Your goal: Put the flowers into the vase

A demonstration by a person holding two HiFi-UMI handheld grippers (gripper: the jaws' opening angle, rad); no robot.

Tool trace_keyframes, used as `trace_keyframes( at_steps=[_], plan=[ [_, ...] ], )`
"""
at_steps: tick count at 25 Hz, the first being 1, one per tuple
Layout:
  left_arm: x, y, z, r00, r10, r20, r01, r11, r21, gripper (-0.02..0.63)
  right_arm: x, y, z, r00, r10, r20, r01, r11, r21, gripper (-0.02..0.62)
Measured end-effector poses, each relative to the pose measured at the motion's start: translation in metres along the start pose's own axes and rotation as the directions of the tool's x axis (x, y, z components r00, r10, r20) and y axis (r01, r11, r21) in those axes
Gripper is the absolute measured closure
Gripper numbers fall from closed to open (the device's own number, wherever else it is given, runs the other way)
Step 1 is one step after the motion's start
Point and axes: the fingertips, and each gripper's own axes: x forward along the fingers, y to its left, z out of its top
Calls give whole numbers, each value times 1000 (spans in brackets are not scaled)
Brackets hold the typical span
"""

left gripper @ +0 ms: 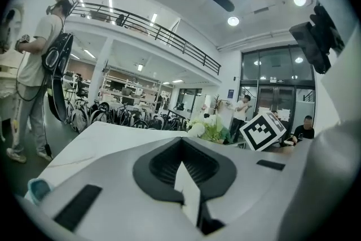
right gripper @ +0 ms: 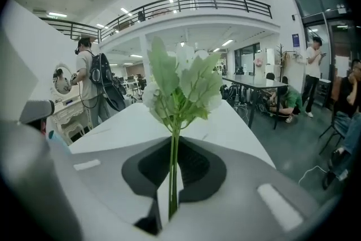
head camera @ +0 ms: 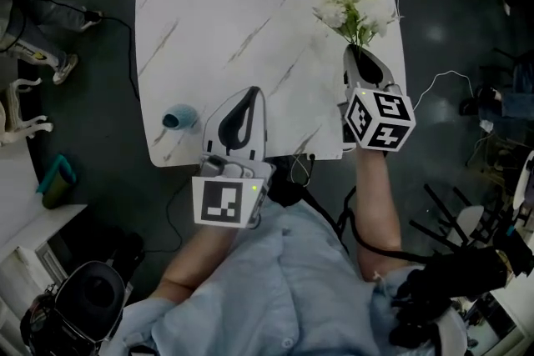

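You seemed to have the pickup done: your right claw (head camera: 355,50) was pinched on the thin green stems of the flowers (head camera: 355,11), whose soft white blooms were over the marbled white table (head camera: 234,4). Your left claw (head camera: 250,92) was pressed together, empty. Next, you likely needed to carry the stems across to what looked like the small, rounded pale-blue vase (head camera: 178,117) at the table's near-left edge.

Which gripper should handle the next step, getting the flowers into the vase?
Right. The right gripper is shut on the flowers by their stems. The left gripper is empty but sits beside the vase, so it could steady it.
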Motion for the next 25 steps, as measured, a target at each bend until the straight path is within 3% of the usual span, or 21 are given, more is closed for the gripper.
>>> trace_keyframes(
  at_steps=[7,13,20,25],
  plan=[
    [-54,-25,5,995,94,36,-94,996,7,601,-52,13,5,998,55,41,-53,998,-35,586],
    [-118,-36,7,981,164,99,-165,986,3,601,-84,56,2,988,143,63,-138,988,-74,587],
    [-171,-30,4,952,268,146,-267,963,-24,601,-87,114,1,960,275,56,-267,955,-128,587],
    [-211,3,5,913,372,166,-366,928,-65,601,-81,181,9,924,378,48,-364,913,-186,588]
  ],
)
